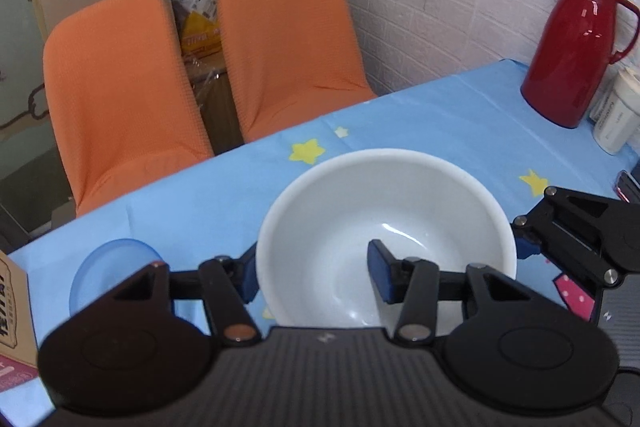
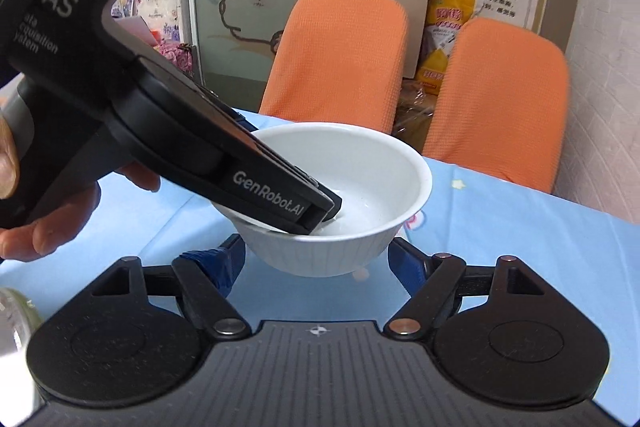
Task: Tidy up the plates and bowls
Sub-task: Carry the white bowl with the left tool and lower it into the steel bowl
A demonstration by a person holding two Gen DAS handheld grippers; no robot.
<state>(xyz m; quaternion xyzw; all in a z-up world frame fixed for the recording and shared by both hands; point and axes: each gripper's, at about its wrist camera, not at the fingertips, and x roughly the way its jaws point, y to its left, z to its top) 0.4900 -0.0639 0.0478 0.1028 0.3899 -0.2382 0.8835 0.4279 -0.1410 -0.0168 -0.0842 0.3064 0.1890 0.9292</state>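
Left gripper point(image 1: 314, 277) astride bowl point(image 1: 400, 183), blue tablecloth point(image 1: 440, 115)

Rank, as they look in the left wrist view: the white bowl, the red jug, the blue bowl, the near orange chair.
1. Orange chair
2. White bowl, though nearness to the camera inflates it
3. Red jug
4. Blue bowl, partly hidden behind the gripper

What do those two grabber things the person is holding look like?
Both are black plastic. The left gripper and the right gripper have ribbed bodies, round discs at the sides, hinged black links with silver and copper rivets, and blue pads on the fingers. The left one, seen from the right camera, carries white "GenRobot.AI" lettering. A bare hand grips it.
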